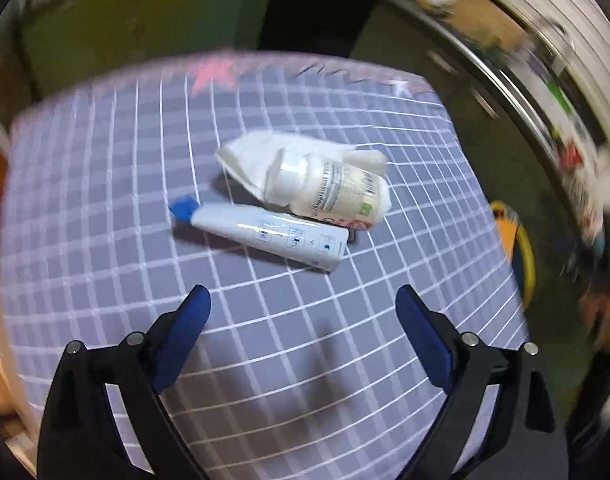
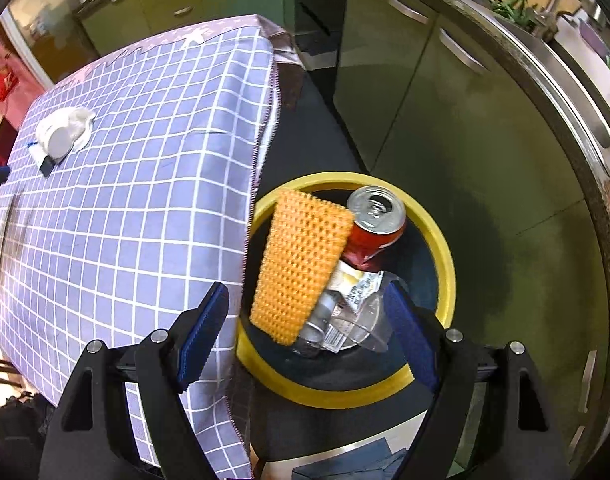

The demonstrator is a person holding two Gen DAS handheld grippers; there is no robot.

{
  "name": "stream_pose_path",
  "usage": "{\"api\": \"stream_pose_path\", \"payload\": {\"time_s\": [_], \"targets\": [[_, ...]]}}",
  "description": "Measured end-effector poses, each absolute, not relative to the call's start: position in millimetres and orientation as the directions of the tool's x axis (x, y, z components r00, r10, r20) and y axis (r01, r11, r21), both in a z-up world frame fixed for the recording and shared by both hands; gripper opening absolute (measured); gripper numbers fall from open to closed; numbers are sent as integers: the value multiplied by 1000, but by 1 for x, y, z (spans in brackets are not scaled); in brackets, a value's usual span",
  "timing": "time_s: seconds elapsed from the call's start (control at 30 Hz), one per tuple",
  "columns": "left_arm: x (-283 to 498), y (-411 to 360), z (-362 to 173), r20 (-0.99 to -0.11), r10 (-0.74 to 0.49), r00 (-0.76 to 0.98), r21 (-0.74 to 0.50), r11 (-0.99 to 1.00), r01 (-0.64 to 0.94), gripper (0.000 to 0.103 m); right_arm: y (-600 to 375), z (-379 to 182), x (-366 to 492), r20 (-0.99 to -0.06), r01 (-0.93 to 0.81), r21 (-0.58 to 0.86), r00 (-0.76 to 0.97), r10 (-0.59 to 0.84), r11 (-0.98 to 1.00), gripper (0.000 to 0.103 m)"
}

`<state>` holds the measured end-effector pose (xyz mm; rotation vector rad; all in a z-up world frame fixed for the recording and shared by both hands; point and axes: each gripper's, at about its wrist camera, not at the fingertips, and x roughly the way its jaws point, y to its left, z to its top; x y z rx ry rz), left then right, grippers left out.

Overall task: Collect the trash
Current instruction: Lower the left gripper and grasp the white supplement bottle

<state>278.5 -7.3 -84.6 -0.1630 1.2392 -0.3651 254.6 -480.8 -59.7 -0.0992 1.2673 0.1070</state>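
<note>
Just ahead of the left gripper point(image 1: 303, 294), spread wide and empty, lie a white tube point(image 1: 265, 236) and white bottle point(image 1: 325, 184) touching on the checked tablecloth point(image 1: 105, 200). Below the right gripper point(image 2: 307, 294), also spread empty, the yellow-rimmed bin point(image 2: 445, 264) holds an orange sponge point(image 2: 301, 264) and red can point(image 2: 375, 220).

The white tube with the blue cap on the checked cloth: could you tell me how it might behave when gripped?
The tube looks glossy, so probably slippery. Its rounded body may roll if nudged; it likely dents under pressure.
</note>
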Motion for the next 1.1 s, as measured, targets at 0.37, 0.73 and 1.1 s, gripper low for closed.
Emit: {"api": "stream_pose_path", "payload": {"time_s": [0.37, 0.73, 1.1], "targets": [[317, -53, -51, -900, -248, 359, -124, 934, 334, 85, -469, -79, 265, -963, -173, 2, 267, 49, 985, 79], [331, -92, -87, -933, -112, 343, 42, 910, 413, 88, -473, -89, 265, -968, -167, 15, 244, 56, 986, 79], [341, -87, -94, -941, -97, 323, 33, 927, 374, 89, -461, -95, 268, -971, -192, 22, 228, 67, 981, 79]]}}
